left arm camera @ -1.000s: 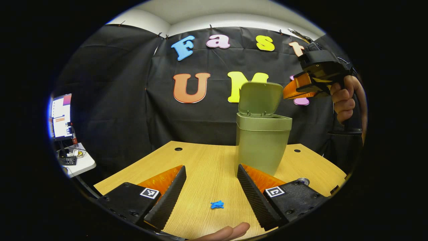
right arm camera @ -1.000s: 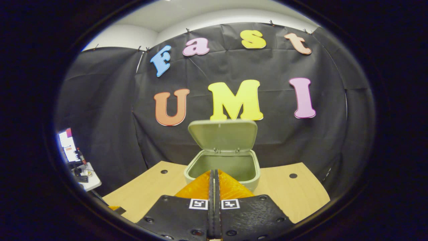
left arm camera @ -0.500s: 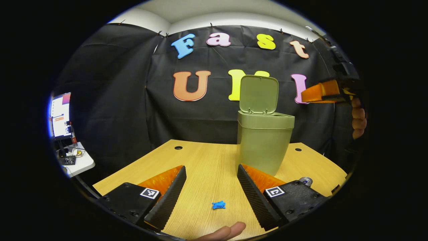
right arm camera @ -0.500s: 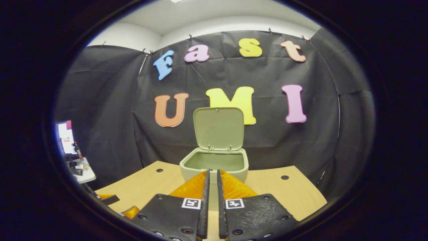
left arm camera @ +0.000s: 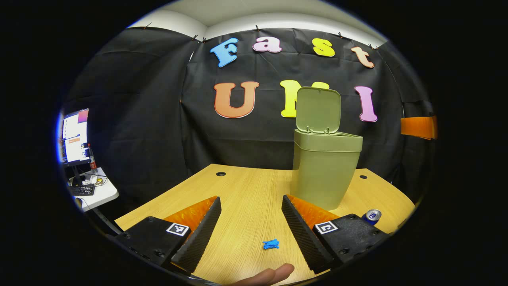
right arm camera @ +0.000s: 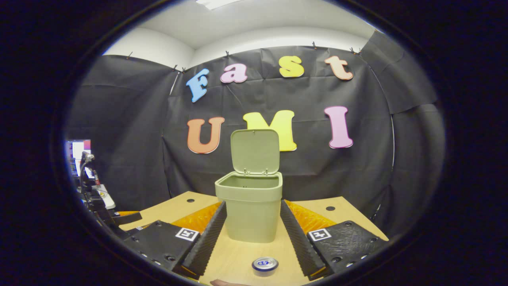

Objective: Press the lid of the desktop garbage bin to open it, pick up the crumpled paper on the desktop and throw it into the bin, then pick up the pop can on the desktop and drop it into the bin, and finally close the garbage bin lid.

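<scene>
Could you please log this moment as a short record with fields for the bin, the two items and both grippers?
bin: green garbage bin upright on the wooden table
lid: lid raised, bin open
paper: small blue crumpled paper on the table, between the left gripper's fingers, untouched
can: pop can upright on the table, in front of the bin
left gripper: left gripper open, empty
right gripper: right gripper open, empty

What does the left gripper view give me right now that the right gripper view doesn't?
Left gripper view: the blue crumpled paper on the table between the open left gripper fingers, plus a fingertip at the bottom edge. Right gripper view: the inside of the bin's open mouth, framed by the open right gripper. Both: the bin with lid raised and the pop can.
</scene>
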A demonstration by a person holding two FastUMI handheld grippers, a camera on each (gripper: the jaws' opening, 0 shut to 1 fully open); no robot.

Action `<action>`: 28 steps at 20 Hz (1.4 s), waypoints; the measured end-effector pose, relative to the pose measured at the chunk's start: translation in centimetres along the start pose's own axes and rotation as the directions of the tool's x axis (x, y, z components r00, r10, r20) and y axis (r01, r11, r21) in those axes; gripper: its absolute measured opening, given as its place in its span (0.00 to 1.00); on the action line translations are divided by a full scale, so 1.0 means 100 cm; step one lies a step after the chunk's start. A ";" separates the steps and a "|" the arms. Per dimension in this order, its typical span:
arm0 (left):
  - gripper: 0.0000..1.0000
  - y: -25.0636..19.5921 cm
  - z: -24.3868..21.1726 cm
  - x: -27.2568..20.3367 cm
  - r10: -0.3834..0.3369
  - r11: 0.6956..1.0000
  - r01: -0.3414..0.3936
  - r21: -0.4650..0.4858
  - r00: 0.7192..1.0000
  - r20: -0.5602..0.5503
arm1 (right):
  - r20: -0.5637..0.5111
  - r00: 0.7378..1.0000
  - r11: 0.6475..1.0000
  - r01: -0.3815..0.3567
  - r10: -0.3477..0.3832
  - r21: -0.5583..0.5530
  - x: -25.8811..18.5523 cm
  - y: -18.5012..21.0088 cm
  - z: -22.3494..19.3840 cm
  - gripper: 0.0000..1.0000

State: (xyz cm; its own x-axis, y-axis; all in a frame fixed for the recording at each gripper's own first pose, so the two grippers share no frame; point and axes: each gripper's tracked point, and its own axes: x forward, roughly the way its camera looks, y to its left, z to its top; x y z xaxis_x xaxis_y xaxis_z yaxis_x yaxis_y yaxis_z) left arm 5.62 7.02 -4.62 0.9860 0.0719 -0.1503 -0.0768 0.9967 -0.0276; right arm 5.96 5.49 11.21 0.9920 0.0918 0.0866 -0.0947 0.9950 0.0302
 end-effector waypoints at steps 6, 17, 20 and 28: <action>0.99 0.000 -0.022 0.018 0.001 1.000 0.000 0.012 0.998 -0.059 | 0.023 0.999 0.998 0.025 -0.024 -0.054 -0.036 -0.009 -0.040 0.95; 0.99 -0.040 -0.113 0.048 -0.086 0.994 0.101 0.027 0.937 -0.339 | -0.031 0.999 0.993 0.026 -0.029 -0.113 -0.057 -0.013 -0.107 0.95; 0.99 -0.044 -0.134 0.054 -0.101 0.992 0.122 0.030 0.915 -0.391 | -0.052 0.998 0.992 0.024 -0.031 -0.127 -0.056 -0.017 -0.126 0.98; 0.99 -0.055 -0.163 0.058 -0.115 0.987 0.154 0.047 0.878 -0.464 | -0.075 0.994 0.990 0.074 -0.084 -0.123 -0.055 -0.040 -0.136 0.95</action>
State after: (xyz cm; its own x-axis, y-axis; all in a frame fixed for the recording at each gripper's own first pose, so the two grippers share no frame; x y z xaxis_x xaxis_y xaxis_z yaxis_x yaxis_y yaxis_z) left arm 9.34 1.33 -21.49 0.8065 -0.0694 -0.5871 0.0831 0.9965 -0.0036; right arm 2.04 1.53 -2.94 0.9999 0.0106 0.0093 -0.0098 0.9962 -0.0860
